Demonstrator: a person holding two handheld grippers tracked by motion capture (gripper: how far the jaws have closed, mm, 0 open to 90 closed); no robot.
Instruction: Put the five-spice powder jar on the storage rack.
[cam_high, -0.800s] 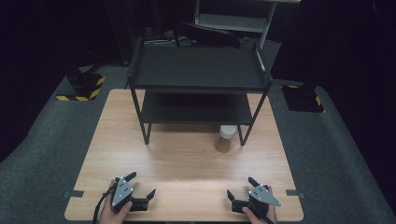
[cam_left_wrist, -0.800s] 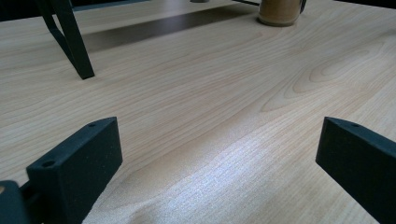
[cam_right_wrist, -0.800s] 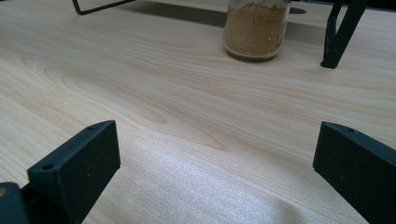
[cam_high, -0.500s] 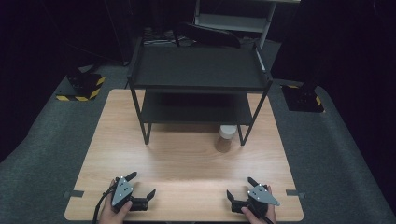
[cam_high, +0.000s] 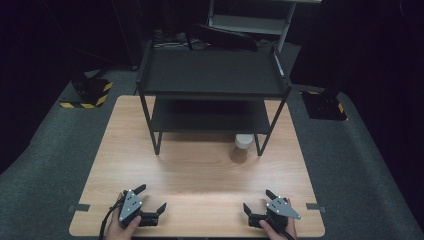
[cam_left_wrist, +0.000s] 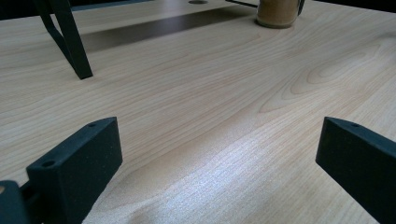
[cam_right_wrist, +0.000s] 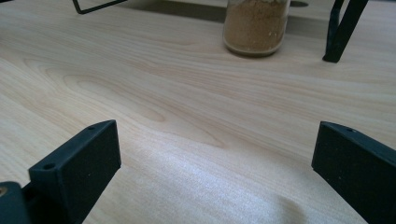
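I hold my left tool (cam_high: 150, 202) and right tool (cam_high: 257, 206) spread wide and empty on the pale wooden surface (cam_high: 200, 175), with the brown-powder glass jar (cam_high: 242, 148) at 12 o'clock.

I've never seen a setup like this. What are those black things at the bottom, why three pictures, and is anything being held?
No robot here: a person holds a handheld two-jaw tool in each hand, the left gripper and the right gripper. The high view looks down on a wooden table from above. The other two pictures come from small cameras riding on each gripper, so the black blocks at their bottom corners are that gripper's own jaws. On the table stands a black two-level shelf rack, and beside its front right leg a jar of brown powder with a white lid. Both grippers are open and hold nothing, resting near the table's near edge.
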